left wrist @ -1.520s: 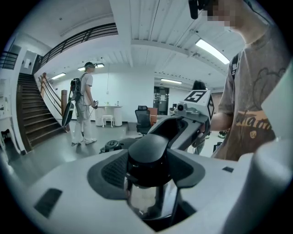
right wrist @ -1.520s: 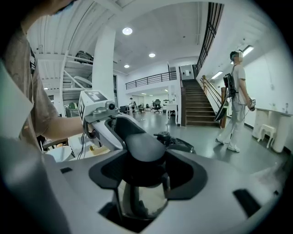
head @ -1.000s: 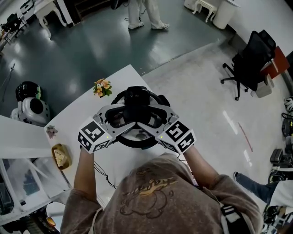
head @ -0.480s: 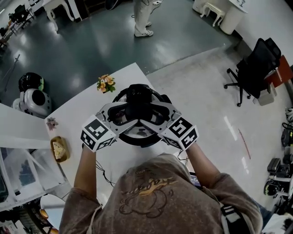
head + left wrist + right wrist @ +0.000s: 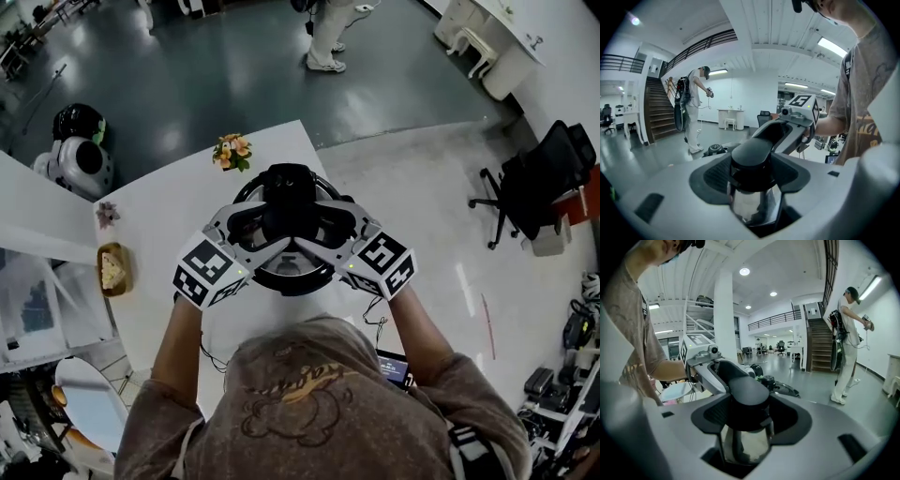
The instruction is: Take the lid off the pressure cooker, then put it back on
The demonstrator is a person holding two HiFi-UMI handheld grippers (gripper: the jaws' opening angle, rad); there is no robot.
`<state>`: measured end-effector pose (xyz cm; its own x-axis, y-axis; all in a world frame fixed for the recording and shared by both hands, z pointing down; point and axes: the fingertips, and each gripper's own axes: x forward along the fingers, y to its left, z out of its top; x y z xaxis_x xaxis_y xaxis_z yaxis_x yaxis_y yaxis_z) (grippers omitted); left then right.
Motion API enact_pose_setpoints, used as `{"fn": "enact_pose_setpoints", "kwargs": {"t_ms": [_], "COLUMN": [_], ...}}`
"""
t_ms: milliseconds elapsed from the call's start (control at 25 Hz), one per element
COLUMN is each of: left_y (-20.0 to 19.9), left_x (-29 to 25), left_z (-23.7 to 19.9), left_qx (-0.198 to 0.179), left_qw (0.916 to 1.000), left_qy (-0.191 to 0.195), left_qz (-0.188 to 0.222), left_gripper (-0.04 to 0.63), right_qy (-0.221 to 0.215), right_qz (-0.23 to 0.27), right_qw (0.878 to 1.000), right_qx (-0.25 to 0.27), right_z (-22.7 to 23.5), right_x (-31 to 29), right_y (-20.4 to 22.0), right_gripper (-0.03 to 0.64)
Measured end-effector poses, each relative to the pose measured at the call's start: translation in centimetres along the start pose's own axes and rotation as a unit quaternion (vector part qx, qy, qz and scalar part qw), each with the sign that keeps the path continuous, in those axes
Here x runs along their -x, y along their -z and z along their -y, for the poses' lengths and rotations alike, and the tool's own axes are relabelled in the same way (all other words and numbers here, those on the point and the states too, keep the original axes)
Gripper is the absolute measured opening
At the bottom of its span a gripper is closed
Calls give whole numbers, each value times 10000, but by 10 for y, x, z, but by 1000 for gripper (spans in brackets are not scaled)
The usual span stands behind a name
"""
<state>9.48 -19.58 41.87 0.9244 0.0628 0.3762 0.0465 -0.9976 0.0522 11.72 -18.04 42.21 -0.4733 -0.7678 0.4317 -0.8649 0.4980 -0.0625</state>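
Head view first: not much has changed in the last second. The picture has swung, but both grippers are parked where they were, on the cooker (image 5: pixel 281 272) in the middle of the worktop (image 5: pixel 159 216). The left gripper (image 5: pixel 255 223) comes in from 8 o'clock and the right gripper (image 5: pixel 325 223) from 4 o'clock, meeting over the black handle (image 5: pixel 287 202). The flowers (image 5: pixel 232 152) sit at 11 o'clock from the pot, same as before. So the hold looks set but the lift hasn't started, and I'd say the lid is still on. Any twist is too small to call from up here.

Left gripper view: here's what the head view hides. The fingers (image 5: pixel 712 176) are spread wide yet pressed on both sides of the handle, with shiny lid metal just below. The right gripper's arm comes in from 1 o'clock.

Right gripper view: a mirror image, its fingers (image 5: pixel 792 416) clamped on the same handle and the left gripper coming in from 10 o'clock. (There's a person (image 5: pixel 848 343) with a backpack by the stairs.) Neither gripper view shows the lid's rim, so only the head view places the pot.
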Motion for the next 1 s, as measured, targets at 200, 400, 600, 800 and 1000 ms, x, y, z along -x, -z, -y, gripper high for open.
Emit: {"fn": "enact_pose_setpoints", "kwargs": {"t_ms": [200,400,600,800,1000], "left_y": [0,0,0,0,0], "left_x": [2,2,2,1,2], "left_z": [0,0,2,4,5], "left_qx": [194,366,550,650,565], "left_qw": [9988,9961,9920,9895,9902], "left_qy": [-453,-799,-1135,-1288,-1277], "left_qz": [40,52,48,41,86], "left_gripper": [267,267,265,267,267], "right_qy": [-423,-760,-1104,-1283,-1103], "right_qz": [-41,-56,-78,-87,13], "right_qw": [9989,9964,9924,9899,9917], "right_qx": [210,380,538,594,668], "right_z": [2,4,4,5,3], "right_x": [-1,-3,-2,-1,0], "right_y": [0,-2,-2,-2,-3], "right_gripper": [259,259,259,258,267]}}
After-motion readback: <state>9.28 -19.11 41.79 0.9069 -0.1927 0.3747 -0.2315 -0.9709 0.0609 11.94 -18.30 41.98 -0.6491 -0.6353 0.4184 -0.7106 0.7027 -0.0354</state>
